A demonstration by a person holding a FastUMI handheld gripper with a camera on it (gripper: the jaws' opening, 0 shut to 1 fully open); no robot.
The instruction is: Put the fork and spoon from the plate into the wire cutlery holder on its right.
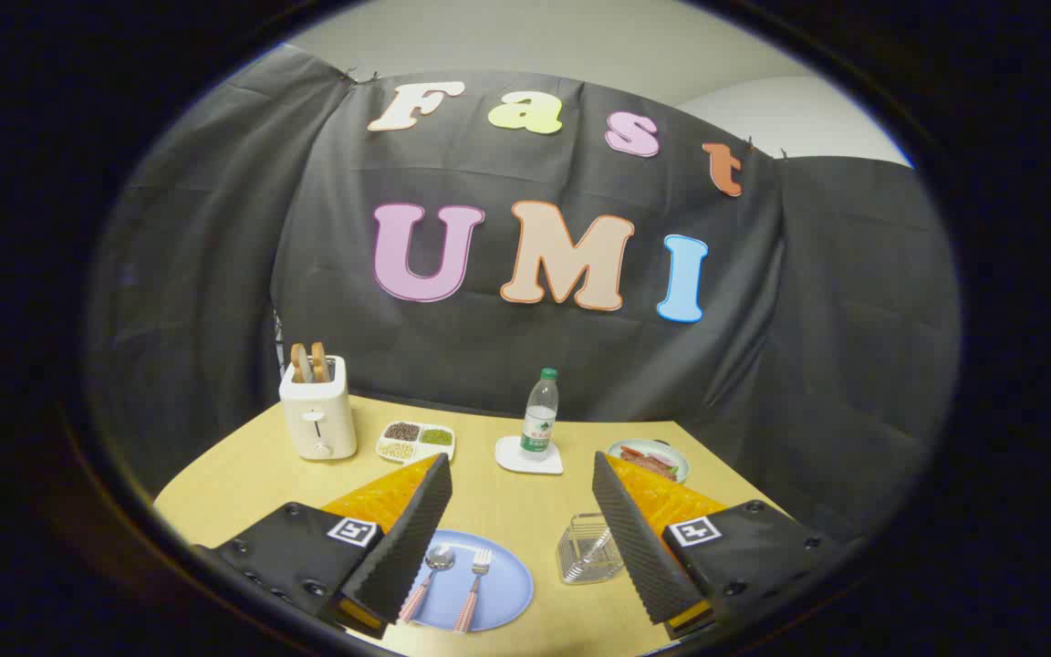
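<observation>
Fingers apart above table, fork, spoon on plate

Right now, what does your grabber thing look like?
My gripper has two wedge-shaped fingers lined with ribbed, wavy pads. Each finger sits on a dark block with small round screws and a white square sticker carrying a black pattern. The fingers are spread open, holding nothing.

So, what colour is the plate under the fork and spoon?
Light blue plate, clearest in the gripper view, between the open fingers.
</observation>
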